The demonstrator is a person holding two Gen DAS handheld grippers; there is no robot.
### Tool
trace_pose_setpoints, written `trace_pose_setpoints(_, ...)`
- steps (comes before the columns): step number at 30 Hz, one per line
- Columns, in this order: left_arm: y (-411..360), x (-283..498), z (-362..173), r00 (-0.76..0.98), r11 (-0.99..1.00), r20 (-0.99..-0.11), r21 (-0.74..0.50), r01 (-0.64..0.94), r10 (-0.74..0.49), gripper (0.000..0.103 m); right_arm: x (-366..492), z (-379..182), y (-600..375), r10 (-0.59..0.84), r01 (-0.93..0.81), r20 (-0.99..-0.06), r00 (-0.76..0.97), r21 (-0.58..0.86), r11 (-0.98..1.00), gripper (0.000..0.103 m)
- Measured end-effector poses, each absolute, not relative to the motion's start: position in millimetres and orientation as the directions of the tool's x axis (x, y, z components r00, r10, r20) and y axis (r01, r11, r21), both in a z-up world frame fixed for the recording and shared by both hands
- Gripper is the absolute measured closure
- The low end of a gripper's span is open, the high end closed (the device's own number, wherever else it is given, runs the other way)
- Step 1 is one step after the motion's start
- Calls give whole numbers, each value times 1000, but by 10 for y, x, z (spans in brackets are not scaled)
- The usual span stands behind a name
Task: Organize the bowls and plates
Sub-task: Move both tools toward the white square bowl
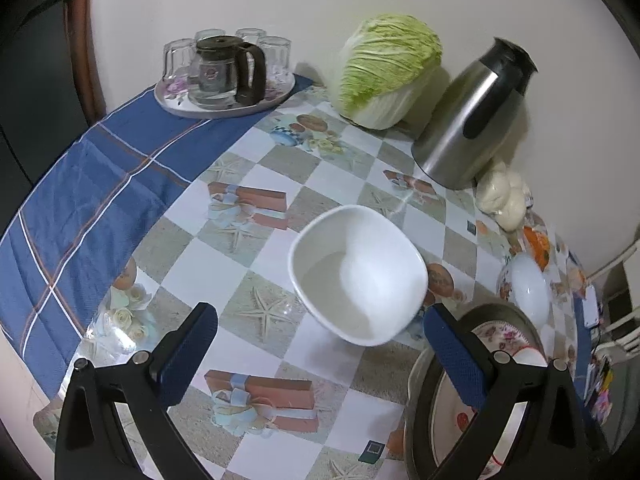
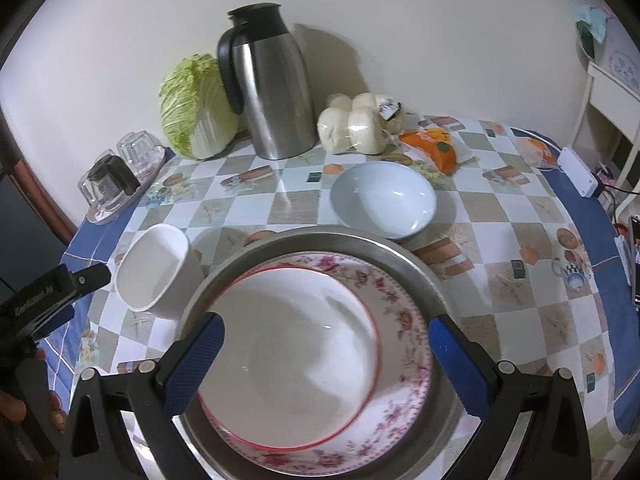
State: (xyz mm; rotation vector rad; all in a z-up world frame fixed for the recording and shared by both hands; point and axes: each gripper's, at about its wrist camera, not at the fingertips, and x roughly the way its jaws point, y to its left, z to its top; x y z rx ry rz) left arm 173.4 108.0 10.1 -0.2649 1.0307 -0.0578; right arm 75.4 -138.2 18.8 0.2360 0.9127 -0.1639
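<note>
tablecloth (image 2: 500, 236) glossy plastic | jug (image 2: 272, 92) brushed steel | square bowl (image 1: 358, 274) glazed white

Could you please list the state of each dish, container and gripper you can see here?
Square white bowl: tipped on its side, empty.
Round pale-blue bowl: upright, empty.
Red-rimmed white plate: stacked on floral plate.
Pink floral plate: lying in steel basin.
Round steel basin: upright on table.
Steel thermos jug: upright, lid on.
Left gripper: open, empty.
Right gripper: open, empty.
</note>
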Motion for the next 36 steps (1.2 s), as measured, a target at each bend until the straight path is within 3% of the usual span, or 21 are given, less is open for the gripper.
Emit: trace_pose_setpoints(36, 1708, 2077, -169, 476, 907, -855, -349, -233, -207, 0, 1071, 312, -707, 68, 141, -805, 590, 186, 972, 0)
